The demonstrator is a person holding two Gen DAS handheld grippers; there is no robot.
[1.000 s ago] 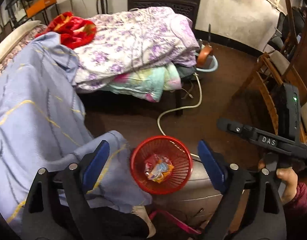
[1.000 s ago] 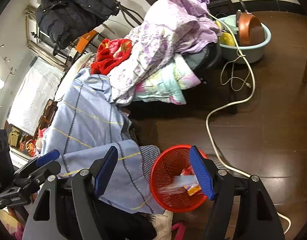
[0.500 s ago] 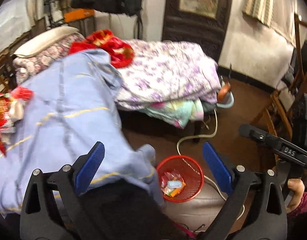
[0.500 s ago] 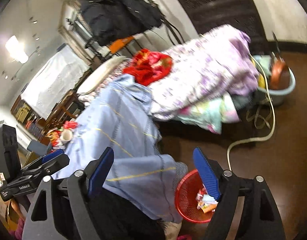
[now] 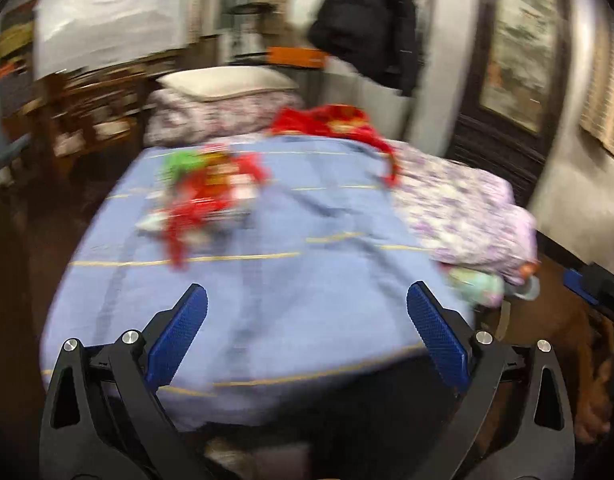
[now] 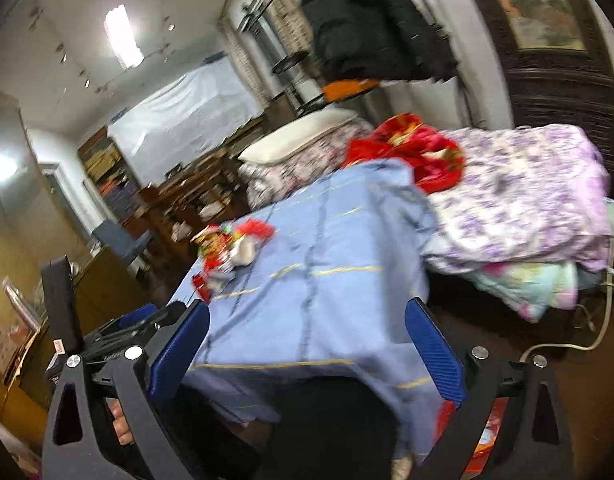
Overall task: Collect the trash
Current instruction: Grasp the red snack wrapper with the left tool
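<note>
Both views blurred. My left gripper (image 5: 307, 320) has just been spreading its jaws; they stand wide apart, nothing between them, over the near edge of the blue sheet (image 5: 315, 248). My right gripper (image 6: 307, 336) likewise: jaws just been widening, empty, above the same sheet. Trash wrappers (image 5: 203, 188), red and green, lie in a loose heap on the far left part of the sheet, well apart from both grippers. Red basket (image 6: 489, 436) partly hidden low right behind my right finger. Purple floral quilt (image 6: 519, 192) to the right.
</note>
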